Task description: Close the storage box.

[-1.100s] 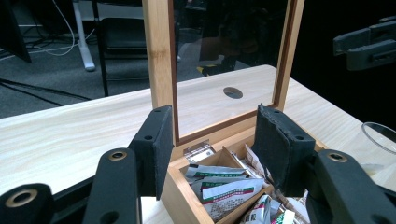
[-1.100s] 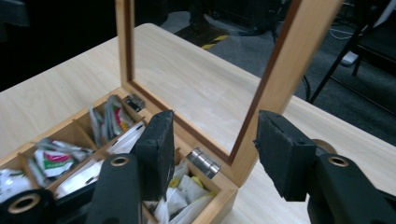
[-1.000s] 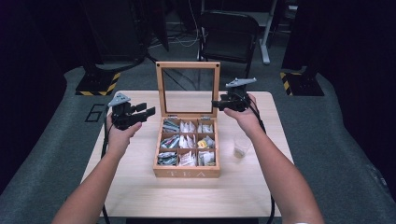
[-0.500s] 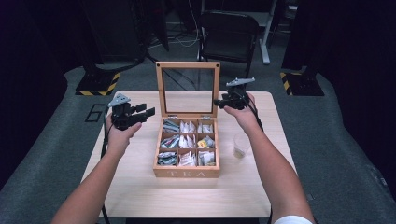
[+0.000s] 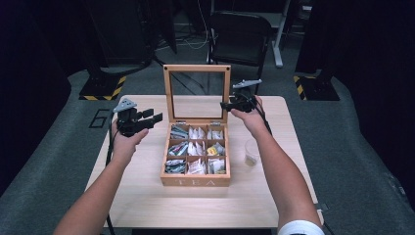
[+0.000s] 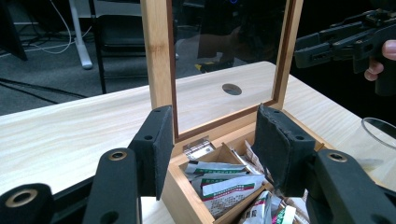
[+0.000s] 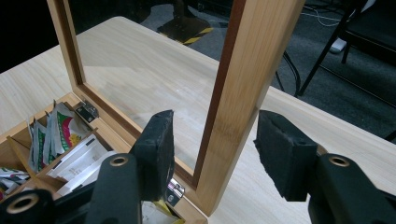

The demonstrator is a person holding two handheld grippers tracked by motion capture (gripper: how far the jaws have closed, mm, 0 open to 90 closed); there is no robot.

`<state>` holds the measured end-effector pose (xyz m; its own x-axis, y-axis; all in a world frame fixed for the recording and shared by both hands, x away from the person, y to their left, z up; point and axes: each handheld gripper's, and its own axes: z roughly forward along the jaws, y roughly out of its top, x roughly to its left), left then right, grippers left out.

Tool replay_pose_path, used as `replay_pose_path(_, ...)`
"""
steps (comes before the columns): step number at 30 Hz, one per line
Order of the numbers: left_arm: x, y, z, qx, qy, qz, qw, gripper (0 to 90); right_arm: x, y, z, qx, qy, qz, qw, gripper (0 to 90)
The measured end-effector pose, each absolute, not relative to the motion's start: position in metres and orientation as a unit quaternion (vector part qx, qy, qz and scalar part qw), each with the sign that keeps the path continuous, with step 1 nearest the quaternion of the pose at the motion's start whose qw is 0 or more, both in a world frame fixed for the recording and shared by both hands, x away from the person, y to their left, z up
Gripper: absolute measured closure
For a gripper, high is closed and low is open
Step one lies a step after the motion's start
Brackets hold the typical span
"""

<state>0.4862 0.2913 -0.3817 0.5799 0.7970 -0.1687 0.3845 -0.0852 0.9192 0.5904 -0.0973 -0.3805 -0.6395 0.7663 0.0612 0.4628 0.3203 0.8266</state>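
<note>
On the worktop [image 5: 147,196] stood a wooden tea box [image 5: 195,180], centred, its glass-paned lid [image 5: 197,69] raised upright on hinges at the back edge. Compartments held assorted tea sachets [image 5: 196,149]. A clear plastic cup [image 5: 251,152] sat just beside the box on the person's right.

Right claw [image 5: 226,105]: held at the lid's right upright, near its lower half. In the right gripper view the wooden frame post [image 7: 243,93] stood between the two pads, jaws apart; a gap showed on each side, so no pad was seen pressing on the wood. Small metal hinge [image 7: 173,189] visible at the post's foot.

Left claw [image 5: 155,118]: held above the worktop just left of the box, apart from it, pointing toward the lid. Jaws apart, nothing between them. In the left gripper view the lid's left post [image 6: 158,51] lay beyond the pads, and the right claw [image 6: 299,49] showed at the far post.
</note>
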Motion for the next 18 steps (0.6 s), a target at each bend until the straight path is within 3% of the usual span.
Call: replay_pose_path(18,0.4854,0.2925,-0.3842,0.713,0.417,0.191,0.530,47.2,0.5999,-0.0928,-0.3873,0.384,0.793,0.440,0.173,45.8)
